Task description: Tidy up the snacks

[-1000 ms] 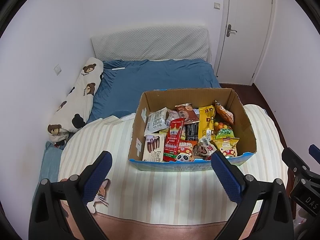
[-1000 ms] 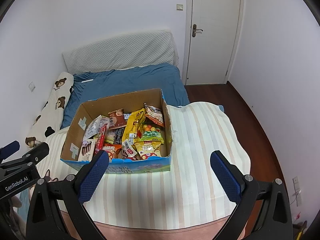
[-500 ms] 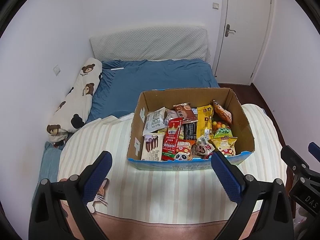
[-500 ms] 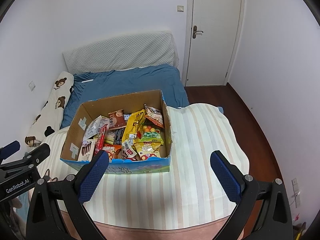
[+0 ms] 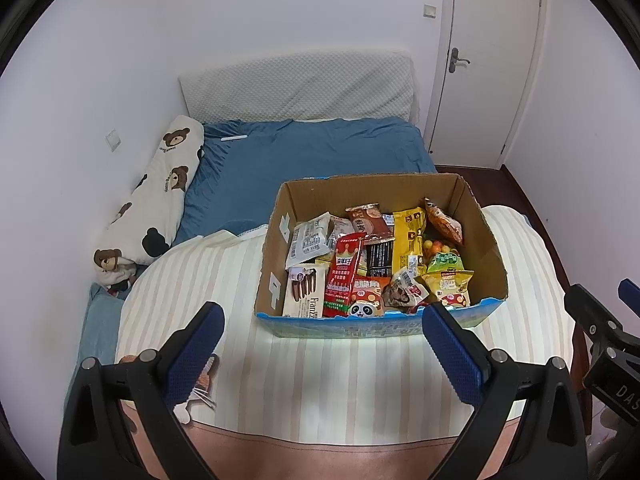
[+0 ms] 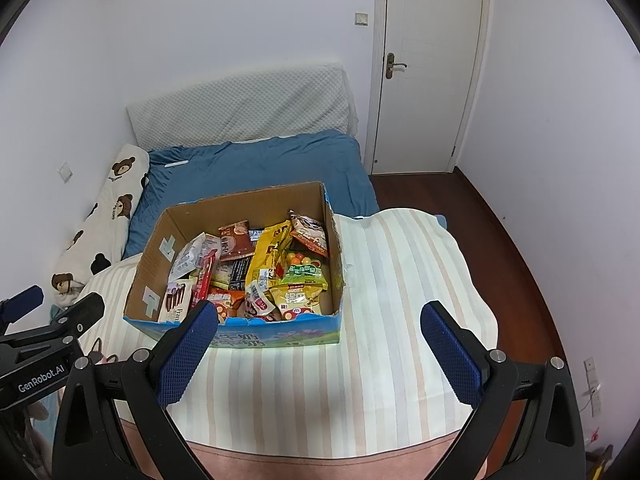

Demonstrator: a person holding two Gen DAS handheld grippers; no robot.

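An open cardboard box with a blue printed front sits on a striped cloth over the bed. It holds several snack packets: a red stick pack, a white Franzzi wafer pack, a yellow bag, a green candy bag. My left gripper hovers open in front of the box, nothing between its blue pads. My right gripper also stands open and empty, near the box's front right corner.
Behind the box lies a blue sheet, a white quilted pillow and a bear-print bolster along the left wall. A closed white door and dark wood floor lie to the right.
Both views have shifted only slightly; the box sits a touch lower left in the left view. Both grippers stay open and nothing in the box has moved.
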